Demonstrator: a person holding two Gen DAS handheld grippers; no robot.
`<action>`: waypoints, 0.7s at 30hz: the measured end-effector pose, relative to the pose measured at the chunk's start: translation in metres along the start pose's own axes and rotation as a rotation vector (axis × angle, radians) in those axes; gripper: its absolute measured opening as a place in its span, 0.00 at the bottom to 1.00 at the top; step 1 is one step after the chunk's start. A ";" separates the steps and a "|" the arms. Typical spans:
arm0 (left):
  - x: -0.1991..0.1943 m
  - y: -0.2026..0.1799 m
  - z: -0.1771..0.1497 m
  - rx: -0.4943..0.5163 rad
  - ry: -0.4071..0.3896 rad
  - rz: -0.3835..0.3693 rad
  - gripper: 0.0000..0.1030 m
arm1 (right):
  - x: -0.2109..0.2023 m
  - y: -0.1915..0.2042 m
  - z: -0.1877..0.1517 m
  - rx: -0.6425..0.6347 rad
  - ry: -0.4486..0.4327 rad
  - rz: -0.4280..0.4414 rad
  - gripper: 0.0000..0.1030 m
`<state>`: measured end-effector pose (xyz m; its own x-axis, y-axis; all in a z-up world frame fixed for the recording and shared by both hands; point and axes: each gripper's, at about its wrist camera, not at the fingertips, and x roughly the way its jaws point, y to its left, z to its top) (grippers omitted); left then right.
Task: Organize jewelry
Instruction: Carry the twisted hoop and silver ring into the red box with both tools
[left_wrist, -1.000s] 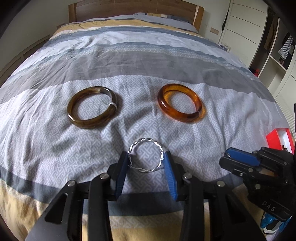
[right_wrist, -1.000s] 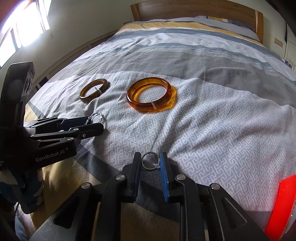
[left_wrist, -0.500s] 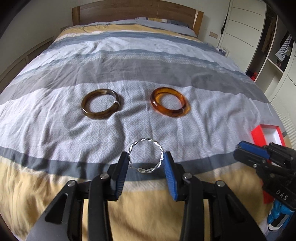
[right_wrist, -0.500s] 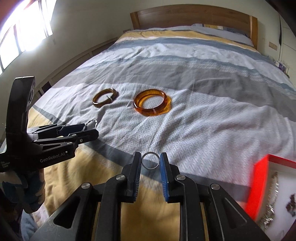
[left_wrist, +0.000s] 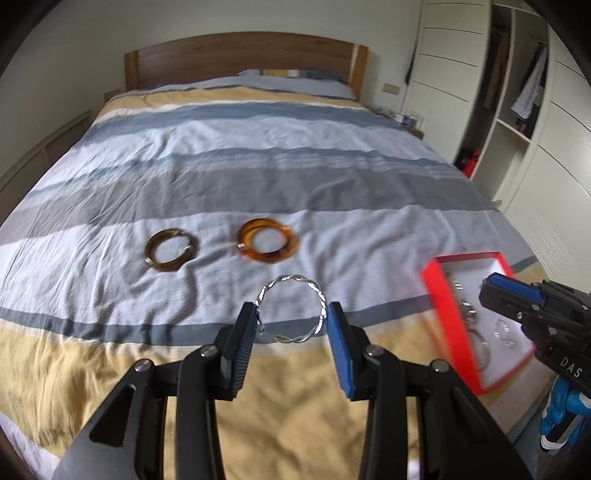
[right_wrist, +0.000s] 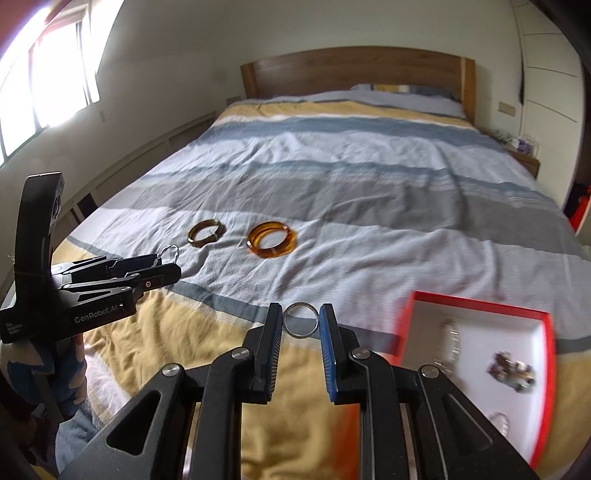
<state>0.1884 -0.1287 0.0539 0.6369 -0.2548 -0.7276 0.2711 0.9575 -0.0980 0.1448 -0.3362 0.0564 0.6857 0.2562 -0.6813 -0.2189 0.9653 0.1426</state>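
My left gripper (left_wrist: 291, 321) is shut on a twisted silver bangle (left_wrist: 314, 286), held in the air above the bed's near end. My right gripper (right_wrist: 301, 321) is shut on a small plain silver ring (right_wrist: 300, 305), also lifted. A red jewelry box (right_wrist: 480, 306) with a white inside lies on the bed at the right and holds several silver pieces; it also shows in the left wrist view (left_wrist: 443, 295). A dark brown bangle (left_wrist: 170, 250) and an amber bangle (left_wrist: 267, 245) lie side by side on the bedspread farther back.
The bed has a striped grey, white and yellow cover (left_wrist: 258, 166) and a wooden headboard (left_wrist: 243, 55). White wardrobes and open shelves (left_wrist: 517, 110) stand along the right. A window (right_wrist: 44, 85) and a low wall ledge are on the left.
Both grippers have pulled back and risen from the bedspread with their pieces still held. The bangles on the bed look farther off, and the red box has come into fuller view.
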 end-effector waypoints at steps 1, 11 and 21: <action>-0.002 -0.008 0.001 0.010 -0.002 -0.006 0.35 | -0.007 -0.005 -0.002 0.005 -0.007 -0.008 0.20; 0.006 -0.101 0.005 0.123 0.017 -0.107 0.35 | -0.051 -0.081 -0.022 0.089 -0.038 -0.112 0.20; 0.062 -0.189 0.014 0.233 0.083 -0.200 0.35 | -0.017 -0.160 -0.033 0.154 0.026 -0.174 0.20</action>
<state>0.1869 -0.3270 0.0368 0.4956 -0.4137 -0.7637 0.5489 0.8306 -0.0938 0.1459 -0.4970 0.0214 0.6850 0.0862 -0.7234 0.0104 0.9917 0.1280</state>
